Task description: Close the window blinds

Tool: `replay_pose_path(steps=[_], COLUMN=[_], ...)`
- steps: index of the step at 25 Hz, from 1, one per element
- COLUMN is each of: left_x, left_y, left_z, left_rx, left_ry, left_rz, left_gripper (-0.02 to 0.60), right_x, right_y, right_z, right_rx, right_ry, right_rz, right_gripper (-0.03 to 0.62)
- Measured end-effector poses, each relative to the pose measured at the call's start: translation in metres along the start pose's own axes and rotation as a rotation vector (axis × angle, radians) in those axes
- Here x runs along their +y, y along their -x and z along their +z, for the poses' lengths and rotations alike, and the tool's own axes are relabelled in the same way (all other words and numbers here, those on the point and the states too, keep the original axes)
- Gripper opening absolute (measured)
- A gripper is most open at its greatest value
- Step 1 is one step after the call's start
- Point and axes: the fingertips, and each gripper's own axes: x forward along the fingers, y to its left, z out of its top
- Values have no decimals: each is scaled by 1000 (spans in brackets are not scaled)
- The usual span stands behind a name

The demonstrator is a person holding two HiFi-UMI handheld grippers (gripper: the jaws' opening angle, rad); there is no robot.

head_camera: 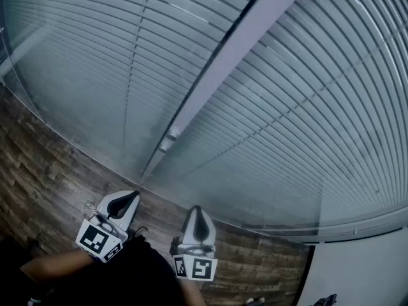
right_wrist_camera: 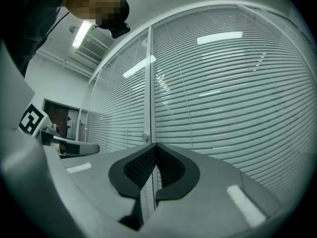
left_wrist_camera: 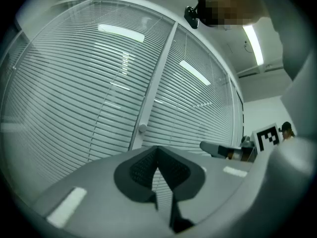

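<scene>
The window blinds [head_camera: 306, 107] are seen let down over two glazed panels, one on each side of a grey frame post [head_camera: 236, 50], which is taken here as the landmark. Dark lines are visible between the slats, so they are judged not to be fully turned shut, though this cannot be settled. A small round knob [left_wrist_camera: 142, 129] is mounted low on the post. It is judged to be the control by which the slats are tilted, since no cord or wand can be made out.

The left claw [left_wrist_camera: 157, 150] is held level and aimed just right of the post, below the knob. Its jaws are closed tip to tip, with nothing between them. The right claw [right_wrist_camera: 156, 147] is likewise pinched shut and empty, and is pointed at the post itself, with the knob just left of its tips. Both are held apart from the post, over the wood-patterned floor [head_camera: 51, 177].

Neither claw is touching the knob. As both are shut and empty, whichever takes the knob would need to be opened first.
</scene>
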Motion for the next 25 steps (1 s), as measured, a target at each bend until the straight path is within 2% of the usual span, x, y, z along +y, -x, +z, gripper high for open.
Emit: replay_pose_path(steps=[4, 9, 16, 23, 25], left_x=[0, -12, -3, 0, 4], left_y=[-2, -6, -5, -5, -3], left_z=[0, -14, -17, -21, -19], left_rx=[-3, 34, 44, 56, 50], left_ry=[-20, -39, -22, -18, -23], left_rz=[3, -61, -20, -27, -8], left_gripper=[2, 2, 2, 2, 2], right_x=[-8, -19, -20, -13, -10], right_y=[0, -2, -12, -27, -28], right_z=[-6, -6, -17, -21, -22], right_rx=[17, 24, 57, 55, 61], right_ry=[13, 20, 67, 80, 95], right_rz=[-19, -29, -21, -4, -1], right_gripper=[0, 0, 0, 0, 0])
